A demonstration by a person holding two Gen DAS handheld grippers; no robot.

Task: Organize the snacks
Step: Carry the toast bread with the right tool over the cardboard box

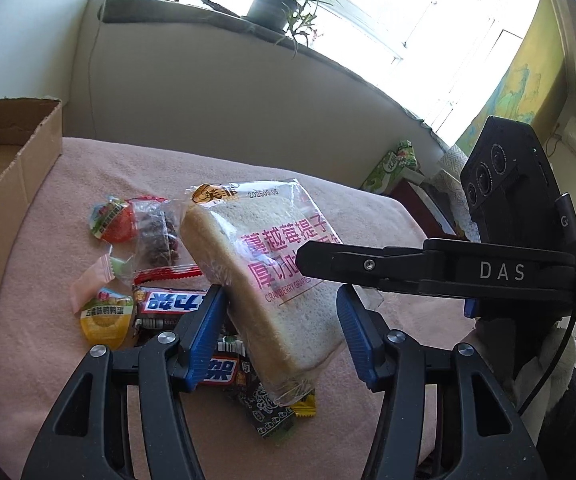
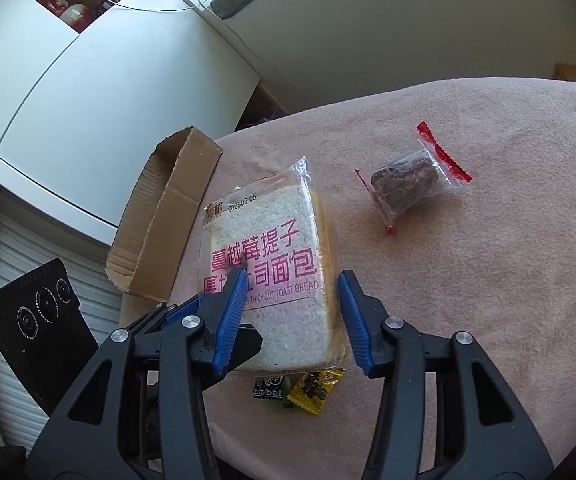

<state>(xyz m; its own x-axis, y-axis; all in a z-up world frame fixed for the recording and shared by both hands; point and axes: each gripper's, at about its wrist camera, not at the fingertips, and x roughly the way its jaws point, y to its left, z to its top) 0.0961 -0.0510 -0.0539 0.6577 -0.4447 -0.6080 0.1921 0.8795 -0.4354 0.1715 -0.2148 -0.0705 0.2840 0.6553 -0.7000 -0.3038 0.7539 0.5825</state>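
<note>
A clear bag of thick-cut toast bread with pink print is tilted above the pink cloth, between the wide-apart blue fingers of my left gripper. In the right wrist view the same bread bag sits between the fingers of my right gripper; the left pad touches it, and whether the right pad grips it I cannot tell. An open cardboard box stands at the left; it also shows in the right wrist view. Small snacks lie beneath the bread.
A dark cake in a clear red-edged wrapper lies alone on the cloth at the right. Green and yellow candy packets lie under the bread. A windowsill with a potted plant is behind; a white cabinet is beside the table.
</note>
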